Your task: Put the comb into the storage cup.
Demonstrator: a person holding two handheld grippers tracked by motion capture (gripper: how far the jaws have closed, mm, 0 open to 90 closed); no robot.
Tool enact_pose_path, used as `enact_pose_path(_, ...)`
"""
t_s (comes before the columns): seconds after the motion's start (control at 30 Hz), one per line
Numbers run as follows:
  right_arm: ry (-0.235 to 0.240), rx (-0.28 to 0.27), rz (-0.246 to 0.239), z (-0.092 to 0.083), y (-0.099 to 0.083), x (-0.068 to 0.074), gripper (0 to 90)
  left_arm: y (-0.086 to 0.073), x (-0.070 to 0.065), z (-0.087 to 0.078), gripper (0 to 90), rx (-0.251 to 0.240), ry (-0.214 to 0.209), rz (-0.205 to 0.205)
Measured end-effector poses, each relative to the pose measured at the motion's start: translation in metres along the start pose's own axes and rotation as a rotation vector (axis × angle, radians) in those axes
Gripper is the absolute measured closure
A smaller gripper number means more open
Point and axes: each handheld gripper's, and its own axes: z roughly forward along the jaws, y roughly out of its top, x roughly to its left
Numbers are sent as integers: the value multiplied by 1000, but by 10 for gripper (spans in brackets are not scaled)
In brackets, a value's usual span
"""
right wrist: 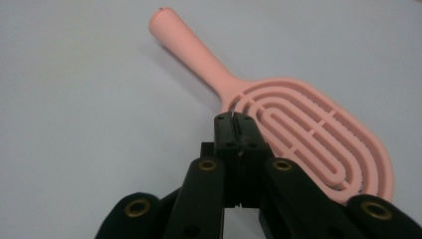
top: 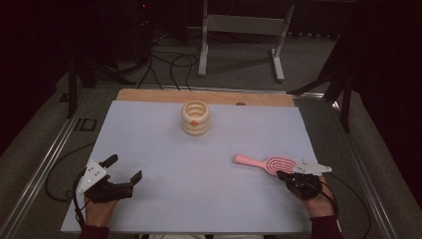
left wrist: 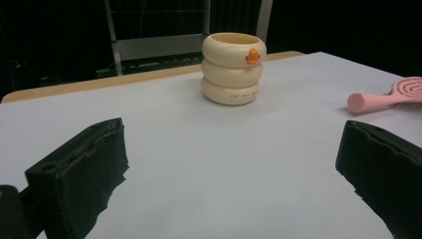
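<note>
Pink vented hairbrush [right wrist: 298, 129], lying flat on white desk [top: 199, 164] at right, handle toward centre; head edge apparently touched by closed right tongs [right wrist: 234, 122].

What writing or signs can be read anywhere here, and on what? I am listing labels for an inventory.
Cream ringed plastic cup with an orange duck beak: a row of small dark letters on its lowest ring, too small and blurred to read.
Pink plastic vented hairbrush: no text visible.
Pale blue sheet covering the table: no text visible.
</note>
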Motion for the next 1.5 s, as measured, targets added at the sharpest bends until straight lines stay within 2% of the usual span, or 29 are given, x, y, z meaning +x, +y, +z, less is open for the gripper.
enact_pose_path(0.6, 5, 66, -18, 8, -7, -3, 900, -1, -1, 2, 4, 9, -2, 4)
enact_pose_path(1.1, -24, 74, 12, 12, -10, -8, 900, -1, -2, 2, 4, 9, 2, 6)
enact_pose_path(1.5, -67, 76, 43, 16, -10, -12, 900, -2, -3, 3, 4, 17, 6, 8)
